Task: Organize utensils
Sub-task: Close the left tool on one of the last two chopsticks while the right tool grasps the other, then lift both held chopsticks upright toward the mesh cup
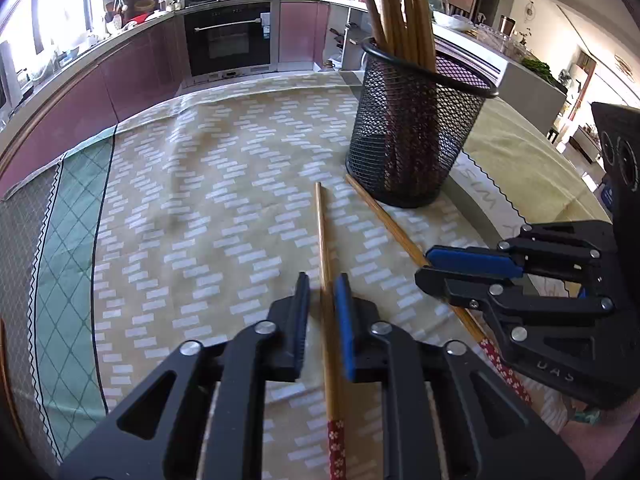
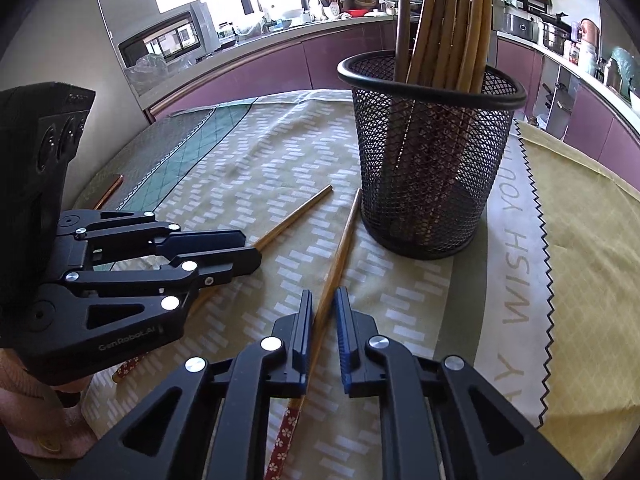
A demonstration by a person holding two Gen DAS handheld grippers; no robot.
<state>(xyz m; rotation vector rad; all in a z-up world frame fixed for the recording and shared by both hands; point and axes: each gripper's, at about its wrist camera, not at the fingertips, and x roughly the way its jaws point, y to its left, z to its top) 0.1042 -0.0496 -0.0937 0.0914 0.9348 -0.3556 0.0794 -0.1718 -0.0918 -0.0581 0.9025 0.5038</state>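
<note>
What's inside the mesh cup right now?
The mesh cup holds a bundle of wooden chopsticks standing tips up, leaning together. Through the mesh their patterned red ends show faintly; the cup's bottom is too dark to make out.

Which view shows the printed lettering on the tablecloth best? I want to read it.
The right wrist view: the lettering runs past the mesh cup, reading "WISH YOU" with more partly cut off. The left wrist view shows only a few upside-down letters beside the cup.

Black mesh holder (image 1: 412,136); tan chopsticks (image 2: 332,276), red floral ends; beige tablecloth (image 1: 208,208), white dashes.
</note>
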